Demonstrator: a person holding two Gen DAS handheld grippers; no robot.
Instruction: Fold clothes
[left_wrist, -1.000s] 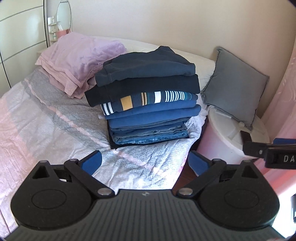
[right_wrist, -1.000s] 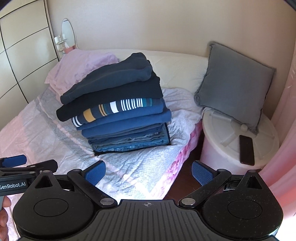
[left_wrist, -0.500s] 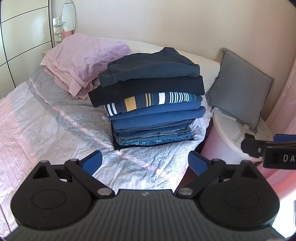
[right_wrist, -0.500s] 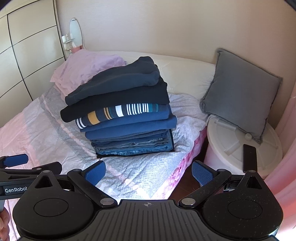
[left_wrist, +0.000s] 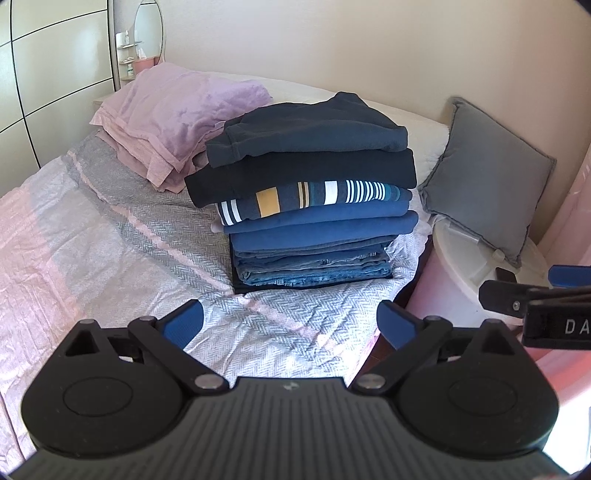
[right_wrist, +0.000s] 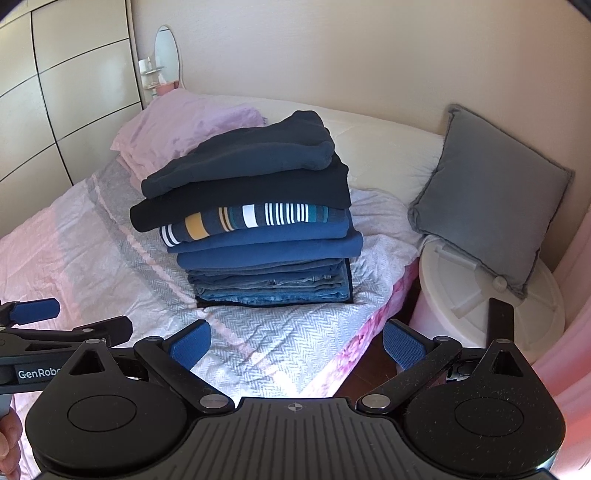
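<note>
Both your left hand-held gripper (left_wrist: 288, 321) and right hand-held gripper (right_wrist: 295, 345) hang released and empty, with the stack of folded clothes (left_wrist: 310, 195) straight ahead on the bed (left_wrist: 110, 236), so folding looks finished.

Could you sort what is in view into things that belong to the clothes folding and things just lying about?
Belongs: stack of folded clothes, left gripper, right gripper.

Lying about: pink bedding pile, grey cushion, white tub, phone.

Shelf bottles (left_wrist: 129, 55) too small, indistinct
</note>
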